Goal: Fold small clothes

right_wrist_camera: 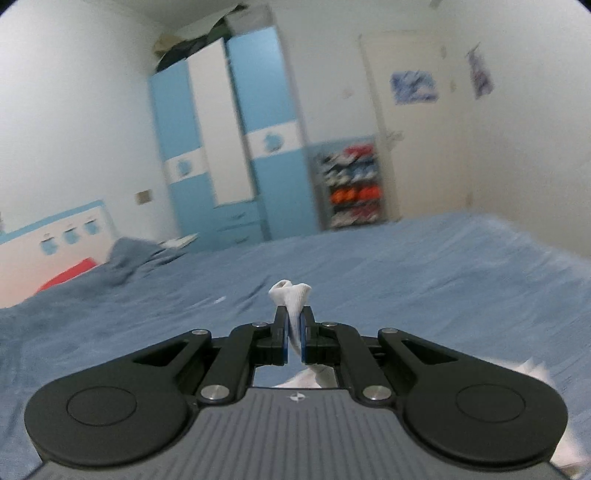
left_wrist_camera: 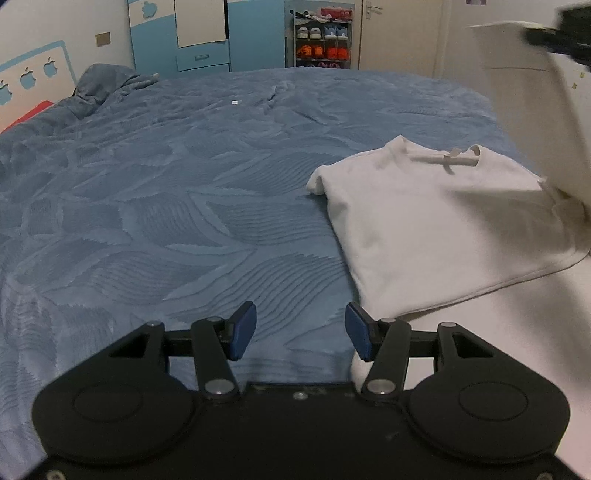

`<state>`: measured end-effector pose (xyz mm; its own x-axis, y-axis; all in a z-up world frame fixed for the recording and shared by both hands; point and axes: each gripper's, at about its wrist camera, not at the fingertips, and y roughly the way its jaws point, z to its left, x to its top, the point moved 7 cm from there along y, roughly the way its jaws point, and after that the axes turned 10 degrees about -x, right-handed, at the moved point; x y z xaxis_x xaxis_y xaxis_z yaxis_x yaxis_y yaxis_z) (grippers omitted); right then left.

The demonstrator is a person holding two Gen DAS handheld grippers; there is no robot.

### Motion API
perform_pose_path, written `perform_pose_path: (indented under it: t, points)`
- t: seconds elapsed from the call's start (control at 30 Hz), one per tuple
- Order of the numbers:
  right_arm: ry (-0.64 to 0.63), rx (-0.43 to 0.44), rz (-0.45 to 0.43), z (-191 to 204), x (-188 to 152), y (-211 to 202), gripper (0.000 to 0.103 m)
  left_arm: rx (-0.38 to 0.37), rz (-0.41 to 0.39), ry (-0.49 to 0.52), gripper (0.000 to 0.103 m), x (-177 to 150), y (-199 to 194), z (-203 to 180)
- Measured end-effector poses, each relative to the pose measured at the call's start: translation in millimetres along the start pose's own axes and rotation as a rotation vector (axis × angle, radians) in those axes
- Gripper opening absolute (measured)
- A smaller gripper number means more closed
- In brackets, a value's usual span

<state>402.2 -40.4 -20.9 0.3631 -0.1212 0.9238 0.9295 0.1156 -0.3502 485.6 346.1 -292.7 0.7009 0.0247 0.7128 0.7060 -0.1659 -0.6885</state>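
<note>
A white T-shirt (left_wrist_camera: 443,218) lies partly folded on the blue bedspread (left_wrist_camera: 184,206), collar toward the far side, one side tucked under. My left gripper (left_wrist_camera: 301,328) is open low over the bedspread, just left of the shirt's near corner, nothing between its blue pads. At the top right of the left wrist view, white cloth (left_wrist_camera: 546,122) hangs lifted above the shirt. My right gripper (right_wrist_camera: 294,326) is shut on a bunch of white cloth (right_wrist_camera: 290,293), held up above the bed; more white fabric (right_wrist_camera: 532,369) trails below at right.
A rumpled blue blanket (left_wrist_camera: 107,83) and a red pillow (left_wrist_camera: 29,114) lie at the far left by the headboard. A blue-and-white wardrobe (left_wrist_camera: 203,33), a shoe rack (left_wrist_camera: 323,40) and a door (left_wrist_camera: 399,33) stand beyond the bed.
</note>
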Motion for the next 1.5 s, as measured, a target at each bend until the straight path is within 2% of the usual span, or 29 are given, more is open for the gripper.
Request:
perform_pose_path:
  t: [0.1, 0.2, 0.27, 0.3, 0.33, 0.37, 0.47, 0.53, 0.63, 0.7, 0.9, 0.97, 1.03, 1.1, 1.13, 1.17, 1.2, 1.27, 1.33, 1.4, 1.43, 1.5]
  points:
    - [-0.017, 0.057, 0.053, 38.5, -28.2, 8.6, 0.006, 0.008, 0.001, -0.006, 0.055, -4.5, -5.1, 8.7]
    - [-0.079, 0.064, 0.125, 56.7, -63.4, 19.0, 0.008, 0.02, 0.004, -0.02, 0.055, -8.5, -8.1, 19.1]
    - [-0.139, 0.06, 0.233, 61.2, -94.3, 33.9, 0.016, 0.024, 0.013, -0.033, 0.055, -12.1, -8.7, 24.5]
    - [-0.152, 0.05, 0.26, 62.1, -105.8, 37.6, 0.032, 0.025, 0.018, -0.035, 0.055, -13.8, -8.5, 25.7]
    - [-0.174, 0.035, 0.287, 61.3, -116.6, 39.7, 0.043, 0.026, 0.021, -0.033, 0.055, -15.4, -8.3, 26.0]
    - [-0.203, 0.033, 0.305, 58.0, -123.5, 41.8, 0.044, 0.028, 0.023, -0.03, 0.055, -17.0, -8.0, 26.0]
    - [-0.268, 0.043, 0.26, 44.5, -129.3, 25.2, 0.044, 0.032, 0.027, -0.022, 0.055, -18.9, -8.2, 24.2]
    - [-0.29, 0.019, 0.219, 23.9, -117.8, 11.8, 0.043, 0.022, 0.018, -0.024, 0.055, -18.5, -8.4, 19.2]
    - [-0.248, -0.049, 0.216, -36.1, -104.1, -4.4, 0.037, 0.001, -0.002, -0.032, 0.055, -12.0, -6.8, 6.9]
    - [-0.224, -0.132, 0.239, -85.6, -104.3, -10.3, 0.037, -0.019, -0.023, -0.036, 0.055, -4.5, -4.3, -5.4]
    - [-0.227, -0.307, 0.271, -177.4, -128.1, -14.1, 0.036, -0.111, -0.066, 0.042, 0.055, 21.7, 13.8, -70.7]
    - [-0.214, -0.368, 0.302, -200.6, -140.8, -7.2, 0.032, -0.147, -0.081, 0.087, 0.055, 30.1, 19.8, -96.4]
    - [-0.19, -0.37, 0.317, -217.4, -150.9, -1.8, 0.032, -0.162, -0.103, 0.124, 0.055, 38.3, 25.3, -115.9]
    - [-0.19, -0.404, 0.288, -228.9, -151.9, -2.8, 0.032, -0.175, -0.132, 0.16, 0.055, 45.9, 28.8, -129.1]
    - [-0.195, -0.446, 0.265, -233.4, -150.3, -4.0, 0.028, -0.178, -0.145, 0.186, 0.055, 50.6, 30.6, -136.0]
    - [-0.205, -0.531, 0.251, -241.5, -149.6, -4.0, 0.019, -0.177, -0.157, 0.217, 0.055, 55.9, 32.8, -142.9]
    - [-0.198, -0.586, 0.268, -252.0, -150.6, -1.5, 0.003, -0.162, -0.167, 0.245, 0.055, 60.2, 35.8, -147.5]
    - [-0.071, -0.534, 0.348, -275.2, -160.9, 4.4, 0.002, -0.065, -0.145, 0.278, 0.055, 67.8, 53.4, -147.5]
    - [0.008, -0.474, 0.326, -284.2, -159.1, -3.5, 0.002, 0.033, -0.065, 0.263, 0.056, 65.2, 81.3, -134.4]
    - [0.005, -0.448, 0.304, -279.5, -153.4, -12.7, 0.005, 0.166, 0.075, 0.228, 0.055, 52.0, 113.2, -107.6]
    - [-0.006, -0.43, 0.293, -274.2, -150.8, -15.7, 0.006, 0.202, 0.106, 0.189, 0.058, 44.0, 121.5, -92.4]
    - [-0.046, -0.38, 0.27, -257.4, -143.6, -24.6, 0.01, 0.119, 0.055, 0.057, 0.058, 35.1, 113.7, -72.2]
